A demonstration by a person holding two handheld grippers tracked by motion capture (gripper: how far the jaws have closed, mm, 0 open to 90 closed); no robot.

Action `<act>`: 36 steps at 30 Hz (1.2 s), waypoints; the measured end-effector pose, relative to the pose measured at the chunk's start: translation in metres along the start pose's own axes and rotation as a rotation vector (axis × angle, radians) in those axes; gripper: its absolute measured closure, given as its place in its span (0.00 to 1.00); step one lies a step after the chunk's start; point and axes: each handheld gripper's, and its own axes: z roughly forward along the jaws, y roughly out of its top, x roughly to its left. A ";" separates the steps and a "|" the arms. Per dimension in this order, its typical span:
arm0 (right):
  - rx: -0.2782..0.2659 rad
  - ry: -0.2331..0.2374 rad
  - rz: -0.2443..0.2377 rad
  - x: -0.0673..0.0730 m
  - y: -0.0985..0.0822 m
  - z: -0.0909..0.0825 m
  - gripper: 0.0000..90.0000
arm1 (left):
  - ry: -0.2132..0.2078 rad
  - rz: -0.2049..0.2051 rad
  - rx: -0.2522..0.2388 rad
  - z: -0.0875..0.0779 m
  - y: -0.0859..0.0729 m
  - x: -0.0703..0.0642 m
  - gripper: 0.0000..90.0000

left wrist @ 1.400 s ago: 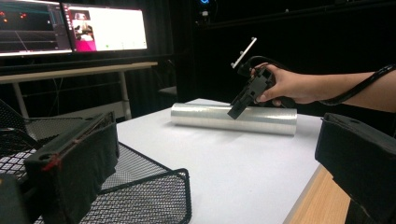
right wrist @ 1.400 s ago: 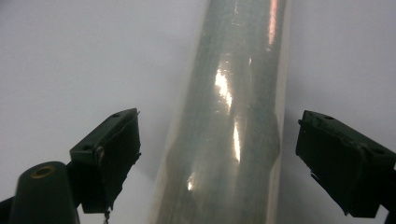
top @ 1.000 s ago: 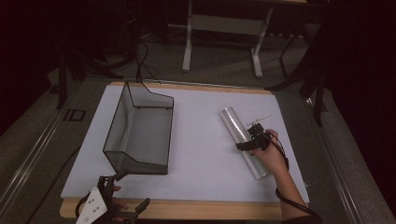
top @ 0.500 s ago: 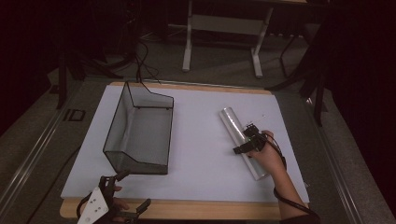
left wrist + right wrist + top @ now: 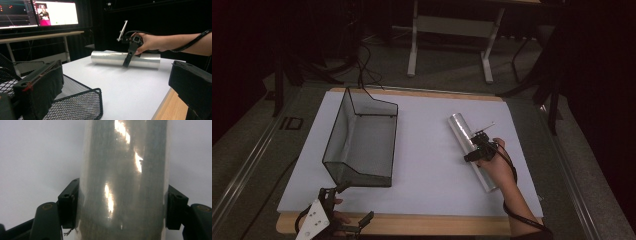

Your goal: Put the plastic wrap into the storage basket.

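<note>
Here, near the table's (image 5: 427, 150) right edge, the right gripper (image 5: 477, 150) straddles the clear roll (image 5: 462, 132), jaws against its sides; squeezing squarely should prevent rolling. The left gripper (image 5: 339, 220) gapes empty.

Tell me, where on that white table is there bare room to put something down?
Bare white mat lies between the wire basket and the shiny roll, and along the far edge. Crowded: the right side, where the right claw straddles the roll.
</note>
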 end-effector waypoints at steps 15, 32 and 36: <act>-0.086 0.006 0.118 0.008 0.001 -0.050 0.35 | -0.002 0.007 0.000 0.001 0.000 -0.001 0.00; -0.146 -0.005 0.065 0.050 0.018 -0.094 0.35 | -0.010 0.009 0.002 0.006 -0.001 -0.001 0.00; -0.162 0.014 0.070 0.062 0.026 -0.100 0.35 | -0.001 0.014 0.002 0.006 -0.001 -0.001 0.00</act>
